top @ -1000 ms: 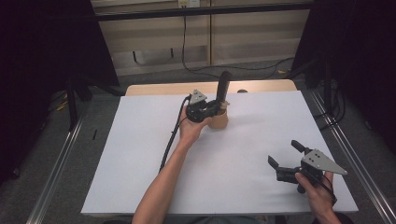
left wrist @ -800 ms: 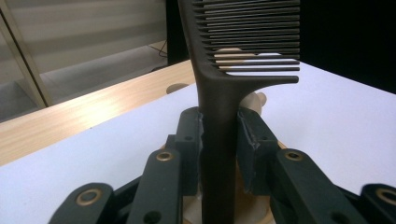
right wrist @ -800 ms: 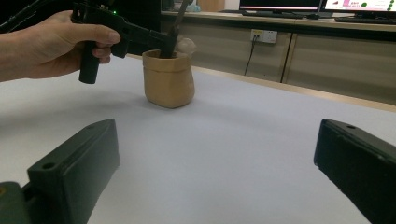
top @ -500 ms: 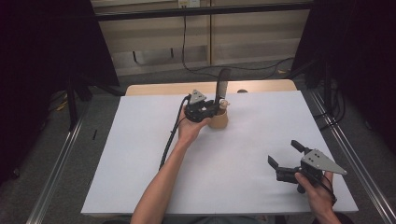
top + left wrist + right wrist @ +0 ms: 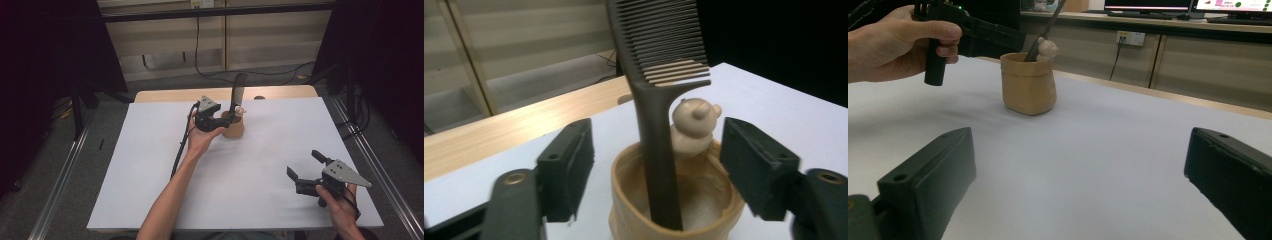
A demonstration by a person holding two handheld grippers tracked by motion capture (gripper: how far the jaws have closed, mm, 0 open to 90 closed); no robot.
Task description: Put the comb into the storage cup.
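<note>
Between the left gripper's (image 5: pixel 656 170) two black jaws stands the dark comb (image 5: pixel 659 100), its handle planted upright in a tan pot (image 5: pixel 674 210) and its teeth rising above. The jaws have just been opening: they now stand wide on either side of the comb handle with clear space on both sides, so neither pad presses on it. A small bear figure (image 5: pixel 694 125) sits on the pot's far rim, just behind the handle. In the high view the left gripper (image 5: pixel 220 120) is held level at the far middle of the white table (image 5: pixel 150 190), its tips at the pot (image 5: pixel 233 127), and the comb (image 5: pixel 239 92) leans only slightly as it stands up out of the pot. The left hand (image 5: pixel 200 140) wraps the gripper's grip from below, with a cable trailing back along the forearm.

Near the table's front right corner, well apart from the pot, the right gripper (image 5: pixel 305 167) is held low over the white surface by the right hand (image 5: pixel 340 202). Its jaws are spread wide with nothing between them; in its own view they frame bare tabletop, with the pot (image 5: pixel 1028 85), the bear figure (image 5: pixel 1048 48) and the left hand (image 5: pixel 898 40) farther off.
</note>
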